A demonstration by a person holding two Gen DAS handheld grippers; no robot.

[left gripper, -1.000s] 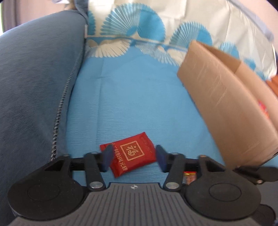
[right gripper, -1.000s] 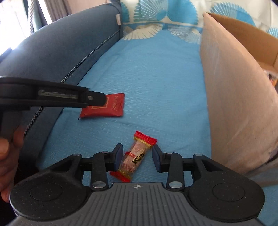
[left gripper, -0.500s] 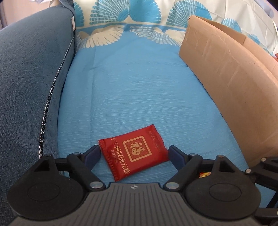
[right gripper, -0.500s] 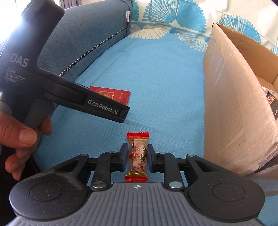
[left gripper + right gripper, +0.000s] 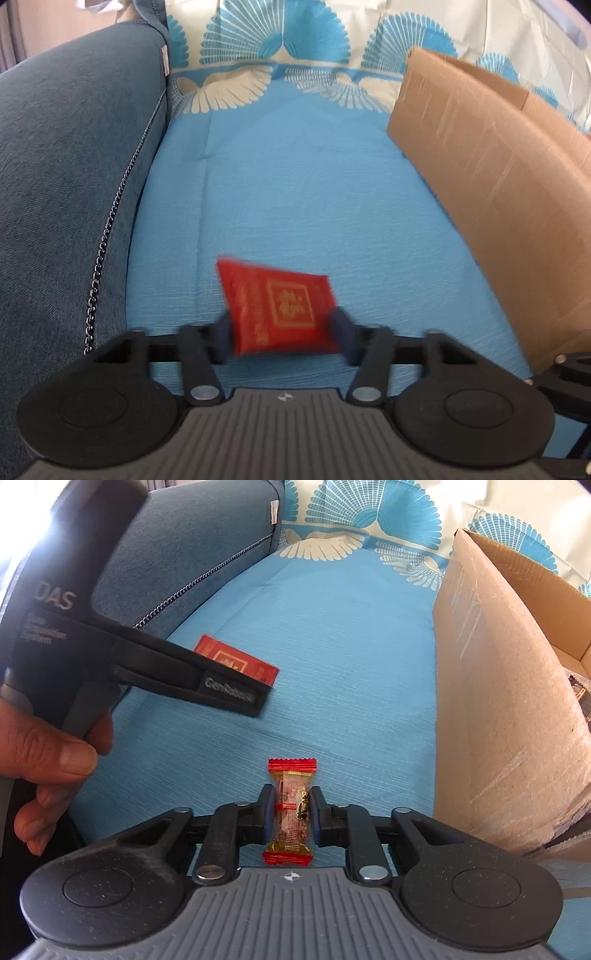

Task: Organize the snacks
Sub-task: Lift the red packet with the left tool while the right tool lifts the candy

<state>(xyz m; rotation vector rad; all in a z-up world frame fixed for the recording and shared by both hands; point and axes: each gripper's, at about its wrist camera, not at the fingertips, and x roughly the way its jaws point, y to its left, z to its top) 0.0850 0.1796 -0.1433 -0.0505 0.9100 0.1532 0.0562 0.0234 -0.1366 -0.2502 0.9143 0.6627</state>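
Left wrist: left gripper (image 5: 280, 334) jaws clamp the red packet (image 5: 277, 308) (blurred, probably lifted) above blue cover (image 5: 295, 184); right gripper (image 5: 291, 814) pinches the candy (image 5: 291, 812), cardboard box (image 5: 498, 701) at right.

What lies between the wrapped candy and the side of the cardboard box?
Only bare blue cloth separates the wrapped candy, held in the right gripper, from the cardboard box; the right wrist view shows it.

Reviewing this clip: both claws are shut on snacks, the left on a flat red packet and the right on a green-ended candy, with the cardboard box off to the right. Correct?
Not quite. The candy in the right claw has red ends, not green, as the right wrist view shows. The rest holds: the left claw is shut on the flat red packet, and the cardboard box stands off to the right.
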